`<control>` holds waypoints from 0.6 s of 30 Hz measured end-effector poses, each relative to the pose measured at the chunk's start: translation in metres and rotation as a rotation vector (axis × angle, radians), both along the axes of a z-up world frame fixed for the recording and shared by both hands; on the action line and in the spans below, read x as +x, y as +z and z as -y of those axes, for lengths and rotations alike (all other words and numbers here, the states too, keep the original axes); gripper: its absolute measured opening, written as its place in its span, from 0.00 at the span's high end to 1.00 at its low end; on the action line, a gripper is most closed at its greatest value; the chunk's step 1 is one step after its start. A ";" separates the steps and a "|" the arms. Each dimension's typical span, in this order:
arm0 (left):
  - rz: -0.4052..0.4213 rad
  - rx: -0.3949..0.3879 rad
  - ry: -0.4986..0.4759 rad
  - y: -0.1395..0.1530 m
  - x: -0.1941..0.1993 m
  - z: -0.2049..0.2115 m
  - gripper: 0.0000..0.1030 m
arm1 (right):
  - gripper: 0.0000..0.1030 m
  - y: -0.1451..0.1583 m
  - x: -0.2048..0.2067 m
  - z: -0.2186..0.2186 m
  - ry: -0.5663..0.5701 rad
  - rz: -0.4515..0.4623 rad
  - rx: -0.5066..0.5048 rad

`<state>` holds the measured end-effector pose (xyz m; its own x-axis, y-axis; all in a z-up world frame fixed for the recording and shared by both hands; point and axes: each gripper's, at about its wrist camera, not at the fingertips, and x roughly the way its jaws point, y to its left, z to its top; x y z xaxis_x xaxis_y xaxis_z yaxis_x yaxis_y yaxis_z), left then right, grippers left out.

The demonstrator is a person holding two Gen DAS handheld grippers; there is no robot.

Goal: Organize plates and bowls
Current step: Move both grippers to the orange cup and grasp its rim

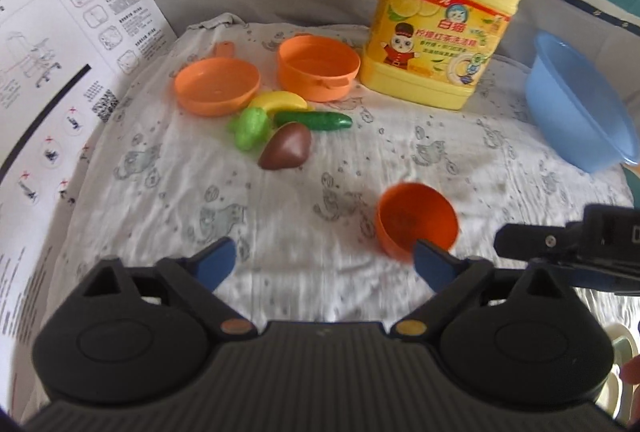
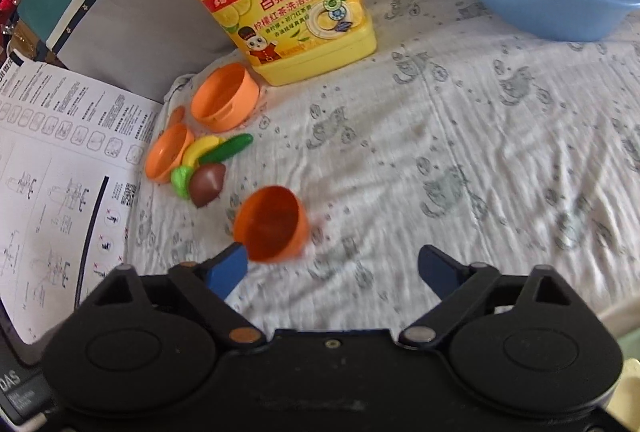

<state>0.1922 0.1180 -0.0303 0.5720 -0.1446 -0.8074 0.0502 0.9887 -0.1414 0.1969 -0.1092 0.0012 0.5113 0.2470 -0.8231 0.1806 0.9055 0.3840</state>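
Bowls first: we are finding the small deep-orange plastic bowl (image 1: 416, 220) lying tipped on the printed white cloth (image 1: 240, 199), nearest both tools and touching neither. We are seeing the left gripper (image 1: 326, 262) and right gripper (image 2: 332, 272) standing wide and empty. Farther back, the pale-orange handled pan (image 1: 216, 85) and round orange pot (image 1: 318, 65) are sitting unstacked, so we are judging sorting barely begun. Beyond, the yellow detergent jug (image 1: 444, 27) is reading "白猫" and "127克".

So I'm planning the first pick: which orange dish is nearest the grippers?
The small deep orange bowl, alone on the cloth; the other two sit beside the detergent jug.
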 end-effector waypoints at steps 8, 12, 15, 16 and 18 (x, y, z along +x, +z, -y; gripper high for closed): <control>-0.032 -0.014 -0.046 -0.018 0.032 0.019 0.52 | 0.57 -0.019 0.039 -0.015 0.026 -0.001 0.023; -0.040 -0.020 -0.082 -0.024 0.037 0.028 0.71 | 0.76 -0.031 0.047 -0.018 0.046 -0.017 0.054; -0.044 -0.022 -0.102 -0.028 0.037 0.032 0.82 | 0.83 -0.036 0.048 -0.021 0.058 -0.015 0.067; -0.045 -0.020 -0.108 -0.029 0.037 0.033 0.85 | 0.83 -0.037 0.048 -0.022 0.065 -0.016 0.068; -0.047 -0.015 -0.115 -0.030 0.035 0.035 0.88 | 0.85 -0.039 0.046 -0.023 0.072 -0.017 0.067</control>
<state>0.2277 0.0826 -0.0601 0.5125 -0.2189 -0.8303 0.1559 0.9746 -0.1607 0.2434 -0.0862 -0.0374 0.4764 0.3371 -0.8121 0.1234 0.8888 0.4413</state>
